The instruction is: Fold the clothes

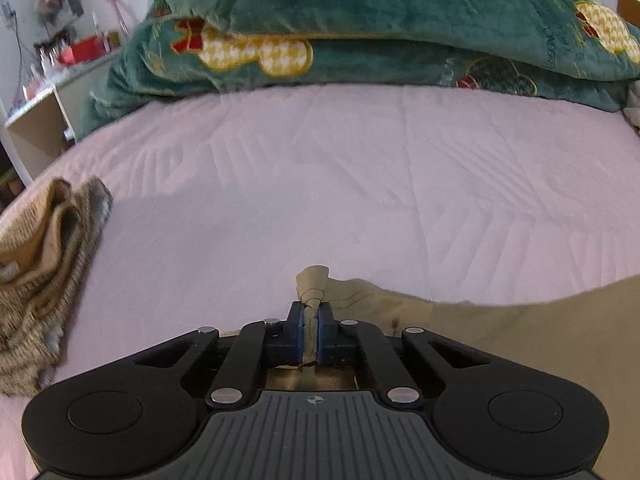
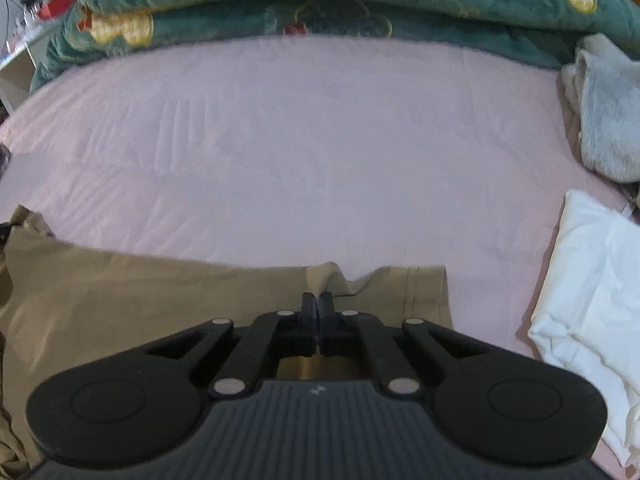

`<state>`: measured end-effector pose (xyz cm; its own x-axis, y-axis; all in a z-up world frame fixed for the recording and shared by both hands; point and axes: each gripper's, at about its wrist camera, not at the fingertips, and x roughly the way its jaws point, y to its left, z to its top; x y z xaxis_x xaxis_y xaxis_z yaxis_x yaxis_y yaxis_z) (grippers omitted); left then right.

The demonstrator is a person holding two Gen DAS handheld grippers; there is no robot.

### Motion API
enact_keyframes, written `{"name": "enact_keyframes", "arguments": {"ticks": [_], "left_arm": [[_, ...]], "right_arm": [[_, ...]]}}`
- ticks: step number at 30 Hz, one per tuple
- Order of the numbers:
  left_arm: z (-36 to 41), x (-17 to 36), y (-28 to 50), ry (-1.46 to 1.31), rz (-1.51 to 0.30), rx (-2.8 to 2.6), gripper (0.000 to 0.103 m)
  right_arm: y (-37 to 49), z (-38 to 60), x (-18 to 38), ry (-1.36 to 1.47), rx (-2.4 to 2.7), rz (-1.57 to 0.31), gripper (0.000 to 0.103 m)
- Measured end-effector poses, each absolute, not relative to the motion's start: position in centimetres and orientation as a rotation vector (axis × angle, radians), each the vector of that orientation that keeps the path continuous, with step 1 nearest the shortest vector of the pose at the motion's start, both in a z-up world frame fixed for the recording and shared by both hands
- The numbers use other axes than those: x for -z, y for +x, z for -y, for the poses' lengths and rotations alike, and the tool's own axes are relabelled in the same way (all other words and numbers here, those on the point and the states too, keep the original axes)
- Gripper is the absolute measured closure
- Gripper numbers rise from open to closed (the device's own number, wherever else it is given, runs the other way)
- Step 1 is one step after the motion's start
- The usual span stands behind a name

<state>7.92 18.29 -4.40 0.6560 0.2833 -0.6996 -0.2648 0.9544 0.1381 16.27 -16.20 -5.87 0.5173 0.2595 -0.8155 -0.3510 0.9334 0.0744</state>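
A khaki garment (image 2: pixel 160 292) lies across the near part of a pink bed sheet (image 2: pixel 312 140). My left gripper (image 1: pixel 311 310) is shut on a bunched corner of the khaki garment (image 1: pixel 500 332), which stretches away to the right. My right gripper (image 2: pixel 319 300) is shut on the garment's far edge near its stitched hem corner, with a small fold of cloth rising between the fingertips. The cloth hangs taut between the two grippers.
A folded brown knit garment (image 1: pixel 36 272) lies at the left on the pink bed sheet (image 1: pixel 320 168). A folded white garment (image 2: pixel 588 300) and a grey fleece pile (image 2: pixel 608 116) lie at the right. A green blanket (image 1: pixel 360 20) is heaped along the far side. A shelf (image 1: pixel 40 120) stands far left.
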Motion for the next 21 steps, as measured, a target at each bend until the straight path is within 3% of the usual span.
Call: {"name": "enact_keyframes", "arguments": {"ticks": [18, 21], "left_arm": [[-21.7, -0.3, 14.2, 0.015, -0.702, -0.377, 0.097], [-22.3, -1.0, 15.9, 0.030, -0.682, -0.399, 0.097]], "right_arm": [[22.3, 13.8, 0.2, -0.062, -0.269, -0.705, 0.101], [25.0, 13.5, 0.1, -0.086, -0.251, -0.746, 0.101]]}}
